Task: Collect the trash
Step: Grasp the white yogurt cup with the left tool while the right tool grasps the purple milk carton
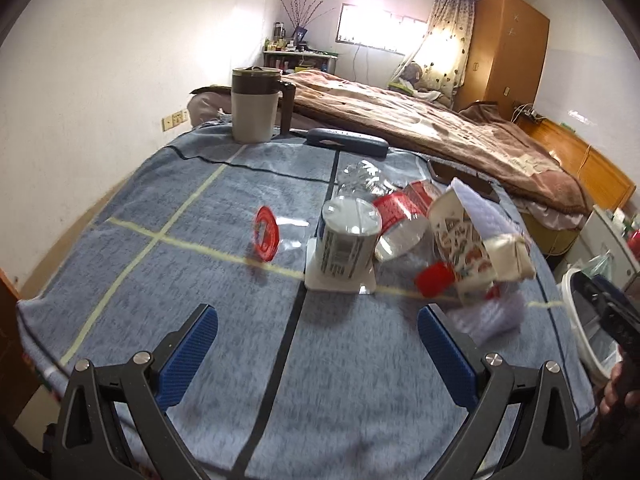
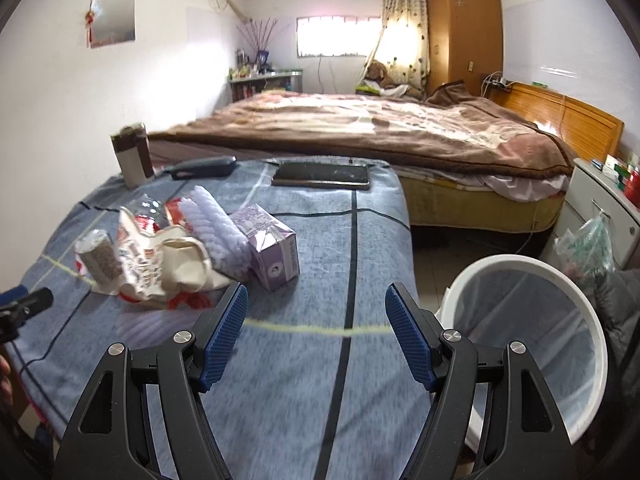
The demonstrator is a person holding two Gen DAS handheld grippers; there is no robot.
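Trash bin (image 2: 520, 320) only beside right tool (image 2: 316, 328)

- Tablecloth (image 2: 304, 360): matt woven cloth, blue-grey.
- Gripper pads (image 2: 408, 340): ribbed blue rubbery plastic; arms matt black.
- Bin (image 2: 520, 264), lower right: smooth white plastic.
- Carton (image 2: 272, 248): printed lilac paperboard.
- Bottle (image 1: 400, 220): clear glossy plastic.
- Wardrobe (image 2: 460, 28): glossy wood.

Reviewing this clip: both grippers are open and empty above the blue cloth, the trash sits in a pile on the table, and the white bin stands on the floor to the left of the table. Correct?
One detail is wrong: the white bin stands on the floor to the right of the table, as the right wrist view shows. The rest holds: the left gripper and right gripper are open and empty above the blue cloth, and the trash pile sits on the table.
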